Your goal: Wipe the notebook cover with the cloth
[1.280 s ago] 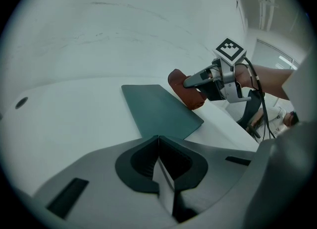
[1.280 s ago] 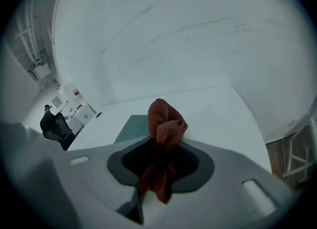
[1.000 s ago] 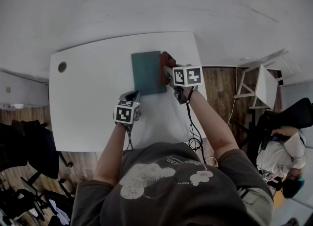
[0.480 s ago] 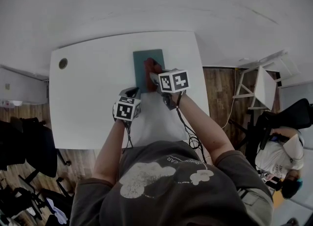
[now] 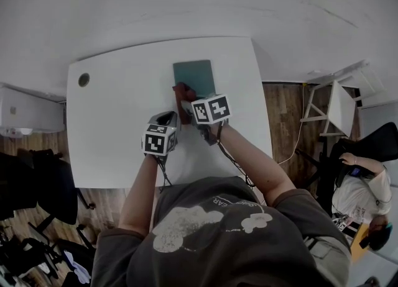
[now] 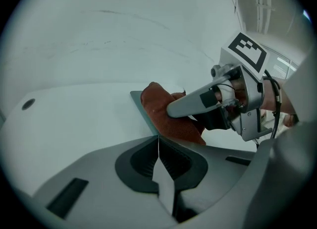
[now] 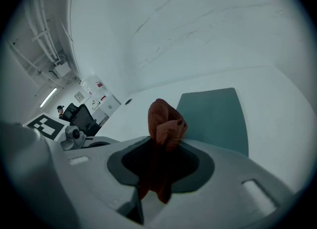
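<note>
A teal notebook (image 5: 195,73) lies flat on the white table (image 5: 112,118), also seen in the right gripper view (image 7: 218,114). My right gripper (image 5: 185,102) is shut on a rust-red cloth (image 5: 181,92) and presses it onto the notebook's near-left part; the bunched cloth (image 7: 166,124) sticks up out of its jaws. The left gripper view shows that cloth (image 6: 166,114) on the cover under the right gripper's fingers (image 6: 193,105). My left gripper (image 6: 158,146) is shut on the notebook's near-left corner (image 6: 146,116), just left of the right one (image 5: 166,118).
A round cable hole (image 5: 83,80) sits near the table's far-left corner. The table's right edge is close to the notebook. Beyond it stand a white frame (image 5: 336,105) and a seated person (image 5: 364,199). Dark chairs (image 5: 31,199) stand at the left.
My right gripper has dragged the cloth leftward across the cover, from the notebook's right edge to its near-left part. The left gripper has stayed at the corner.
</note>
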The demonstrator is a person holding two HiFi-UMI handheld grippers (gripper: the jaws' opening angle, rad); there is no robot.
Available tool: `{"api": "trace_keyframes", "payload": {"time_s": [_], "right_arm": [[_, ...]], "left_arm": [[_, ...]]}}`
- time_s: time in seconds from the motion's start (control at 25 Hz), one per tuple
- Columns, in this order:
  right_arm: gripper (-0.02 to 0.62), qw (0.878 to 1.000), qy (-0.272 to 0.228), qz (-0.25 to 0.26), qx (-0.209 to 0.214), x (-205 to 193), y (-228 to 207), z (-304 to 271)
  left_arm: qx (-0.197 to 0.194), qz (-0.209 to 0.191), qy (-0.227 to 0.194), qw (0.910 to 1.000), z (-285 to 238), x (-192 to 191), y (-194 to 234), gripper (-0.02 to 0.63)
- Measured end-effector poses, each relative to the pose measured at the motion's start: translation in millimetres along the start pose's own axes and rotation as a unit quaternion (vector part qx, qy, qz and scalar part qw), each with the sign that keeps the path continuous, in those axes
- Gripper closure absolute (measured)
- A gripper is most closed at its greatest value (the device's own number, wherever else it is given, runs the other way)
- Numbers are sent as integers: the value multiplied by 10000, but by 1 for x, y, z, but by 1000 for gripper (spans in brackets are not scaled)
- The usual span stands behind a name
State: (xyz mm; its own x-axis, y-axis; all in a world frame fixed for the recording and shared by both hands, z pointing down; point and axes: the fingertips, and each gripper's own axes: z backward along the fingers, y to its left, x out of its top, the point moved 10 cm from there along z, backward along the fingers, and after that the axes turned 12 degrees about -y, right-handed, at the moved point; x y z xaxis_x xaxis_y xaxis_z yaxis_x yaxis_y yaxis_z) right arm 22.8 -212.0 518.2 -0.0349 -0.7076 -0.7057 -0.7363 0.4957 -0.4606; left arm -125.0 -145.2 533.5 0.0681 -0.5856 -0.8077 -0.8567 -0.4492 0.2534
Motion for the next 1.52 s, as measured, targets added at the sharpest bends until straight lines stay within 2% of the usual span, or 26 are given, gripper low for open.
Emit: {"api": "trace_keyframes", "payload": {"time_s": [0.28, 0.68, 0.88, 1.52], "right_arm": [[486, 10000, 22, 38, 5, -8, 5, -4], [486, 9995, -127, -163, -252, -14, -21, 19], [486, 9986, -244, -154, -437, -16, -36, 36], [486, 9889, -585, -661, -1198, -21, -81, 87]], "left_arm": [[20, 42, 85, 10000, 7, -9, -1, 604], [-38, -3, 124, 9999, 6, -11, -8, 604], [-96, -2, 118, 9999, 5, -11, -15, 604], [-251, 29, -4, 9997, 7, -10, -23, 604]]}}
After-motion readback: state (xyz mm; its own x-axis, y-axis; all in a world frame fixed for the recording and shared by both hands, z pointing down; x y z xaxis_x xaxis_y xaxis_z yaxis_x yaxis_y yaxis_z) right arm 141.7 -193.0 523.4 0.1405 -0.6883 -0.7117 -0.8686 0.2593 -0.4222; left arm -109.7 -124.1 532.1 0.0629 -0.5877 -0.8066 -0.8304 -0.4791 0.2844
